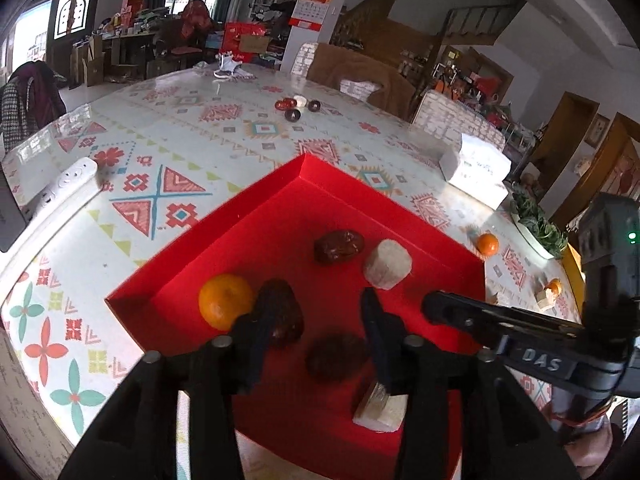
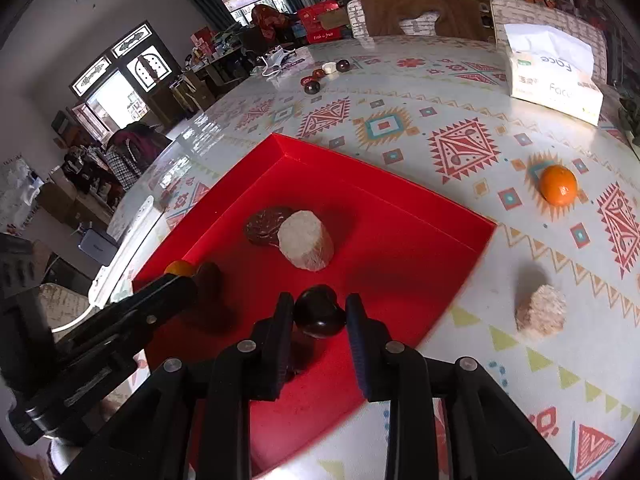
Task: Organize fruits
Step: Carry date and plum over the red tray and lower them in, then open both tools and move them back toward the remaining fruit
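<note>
A red tray [image 1: 224, 240] holds an orange [image 1: 226, 300], wrinkled dark dates [image 1: 338, 246], and a pale chunk [image 1: 387, 264]. My left gripper [image 1: 316, 314] hangs open over the tray's near part. A dark date [image 1: 336, 356] lies on the tray floor between its fingers, untouched by the pads. Another date [image 1: 282, 316] rests against the left finger, and a pale piece [image 1: 380, 410] sits under the right one. My right gripper [image 2: 319, 312] is shut on a smooth dark fruit [image 2: 320, 316] above the red tray [image 2: 420, 216]. An orange [image 2: 558, 184] and a pale chunk [image 2: 540, 316] lie on the table.
The patterned tablecloth [image 2: 460, 148] covers the table. A tissue box [image 2: 556, 80] stands at the far right, and a small group of fruits [image 2: 324, 74] lies at the far side. A white power strip [image 1: 68, 184] runs along the left edge. A planter [image 1: 536, 224] sits at the right edge.
</note>
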Demonstrator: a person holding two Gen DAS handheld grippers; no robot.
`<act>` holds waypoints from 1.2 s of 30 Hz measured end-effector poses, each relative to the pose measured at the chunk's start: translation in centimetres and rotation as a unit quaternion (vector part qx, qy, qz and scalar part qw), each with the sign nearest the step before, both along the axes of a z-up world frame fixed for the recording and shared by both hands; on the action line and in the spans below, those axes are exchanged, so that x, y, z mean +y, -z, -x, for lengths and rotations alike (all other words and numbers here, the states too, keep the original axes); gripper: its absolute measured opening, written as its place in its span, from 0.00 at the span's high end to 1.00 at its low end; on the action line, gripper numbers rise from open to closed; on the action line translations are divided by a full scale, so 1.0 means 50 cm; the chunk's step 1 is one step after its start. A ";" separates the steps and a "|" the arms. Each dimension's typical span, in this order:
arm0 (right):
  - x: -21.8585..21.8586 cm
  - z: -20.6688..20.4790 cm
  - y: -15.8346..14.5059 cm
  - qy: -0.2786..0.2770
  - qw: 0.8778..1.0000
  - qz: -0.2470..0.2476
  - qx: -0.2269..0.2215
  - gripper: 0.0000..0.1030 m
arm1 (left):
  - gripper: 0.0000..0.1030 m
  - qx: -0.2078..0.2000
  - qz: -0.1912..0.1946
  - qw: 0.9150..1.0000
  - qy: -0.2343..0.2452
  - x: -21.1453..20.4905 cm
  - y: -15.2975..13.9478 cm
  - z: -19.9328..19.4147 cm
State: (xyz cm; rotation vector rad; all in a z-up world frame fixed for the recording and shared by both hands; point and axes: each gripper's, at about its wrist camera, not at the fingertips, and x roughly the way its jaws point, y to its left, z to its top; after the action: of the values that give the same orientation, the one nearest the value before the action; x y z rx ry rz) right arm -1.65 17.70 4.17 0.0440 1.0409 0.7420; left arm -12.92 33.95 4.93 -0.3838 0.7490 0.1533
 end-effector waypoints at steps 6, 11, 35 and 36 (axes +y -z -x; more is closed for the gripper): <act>0.006 0.001 -0.015 0.002 1.000 0.004 -0.024 0.60 | 0.38 -0.010 -0.006 1.000 -0.001 -0.005 -0.022 0.009; -0.017 0.010 -0.045 0.015 0.999 -0.005 -0.045 0.59 | 0.18 -0.012 -0.044 0.999 -0.012 -0.033 -0.045 0.018; -0.362 0.080 -0.120 0.178 0.970 0.040 -0.162 0.11 | 0.13 -0.034 -0.244 0.967 0.061 -0.361 -0.123 0.041; -0.386 0.077 -0.117 0.186 0.969 0.040 -0.155 0.11 | 0.13 -0.032 -0.245 0.967 0.067 -0.374 -0.121 0.038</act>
State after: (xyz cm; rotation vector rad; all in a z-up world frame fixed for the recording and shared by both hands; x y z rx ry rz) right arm -5.53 -1.58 10.00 0.0502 0.7325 0.3508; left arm -14.84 15.26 10.99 0.1324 0.6452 0.1906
